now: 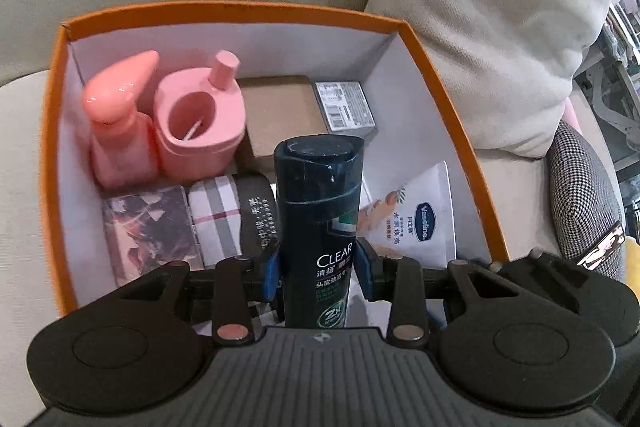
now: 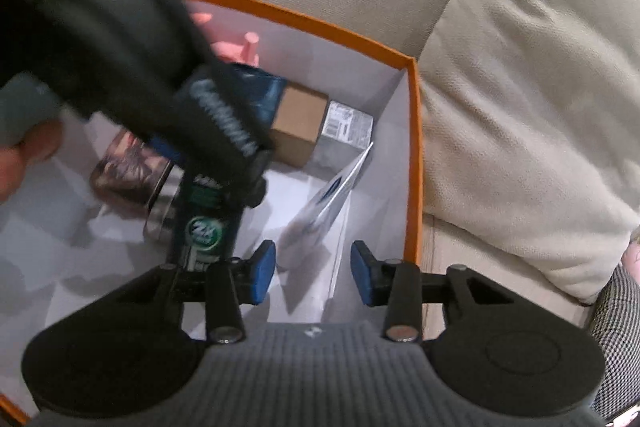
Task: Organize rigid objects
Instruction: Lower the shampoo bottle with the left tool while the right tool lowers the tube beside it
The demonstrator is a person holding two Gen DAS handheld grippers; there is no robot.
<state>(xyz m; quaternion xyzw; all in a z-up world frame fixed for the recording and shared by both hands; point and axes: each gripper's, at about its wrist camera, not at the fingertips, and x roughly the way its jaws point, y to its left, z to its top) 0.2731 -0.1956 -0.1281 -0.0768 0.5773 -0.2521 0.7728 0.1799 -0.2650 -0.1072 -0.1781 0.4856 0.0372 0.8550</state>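
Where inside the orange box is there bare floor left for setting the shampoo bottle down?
The left gripper holds the shampoo bottle over the orange box. Bare white floor shows on the right side, between the brown carton, the grey carton and the leaning Vaseline pouch. The left half is crowded: pink pump bottle, pink holder, patterned tin.

Dark bottle (image 1: 318,227) — "CLEAR" (badge "2X"); white pouch (image 1: 420,219) — "Vaseline".
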